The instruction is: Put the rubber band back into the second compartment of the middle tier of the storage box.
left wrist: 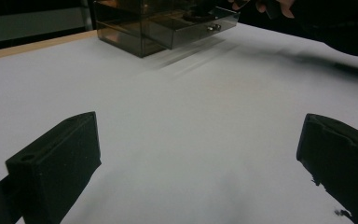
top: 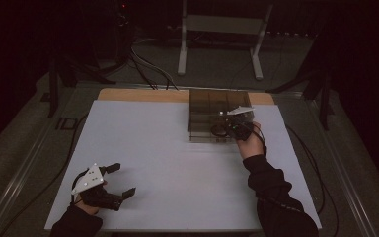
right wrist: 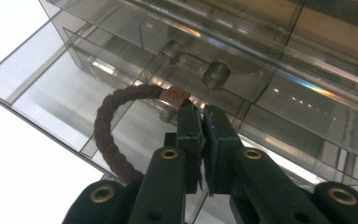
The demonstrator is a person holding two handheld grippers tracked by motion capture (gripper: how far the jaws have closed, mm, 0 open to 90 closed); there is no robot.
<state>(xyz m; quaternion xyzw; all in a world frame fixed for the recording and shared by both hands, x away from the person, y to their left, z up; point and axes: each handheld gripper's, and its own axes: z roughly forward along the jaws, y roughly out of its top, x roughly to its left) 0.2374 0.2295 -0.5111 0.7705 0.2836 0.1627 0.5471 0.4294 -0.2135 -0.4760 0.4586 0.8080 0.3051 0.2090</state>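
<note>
A dark brown braided ring point(right wrist: 106, 126) with a small tan band point(right wrist: 176, 96) hangs from my right gripper point(right wrist: 201, 116), whose jaws are shut on it beside that band. The ring sits over the pulled-out lower drawer point(right wrist: 56, 93) of a smoky see-through drawer box point(top: 217, 111). From above, my right gripper point(top: 233, 129) is at the box's front right, with the ring point(top: 218, 130) just left of it. My left gripper point(top: 123, 179) lies low over the white table near the front left, open with nothing between its jaws point(left wrist: 200, 144).
A white sheet point(top: 168, 163) covers the table, with a wooden edge point(top: 138, 94) at the back. The box's upper drawer has a round clear knob point(right wrist: 216, 73). Cables and a metal stand point(top: 222, 29) lie on the floor behind the table.
</note>
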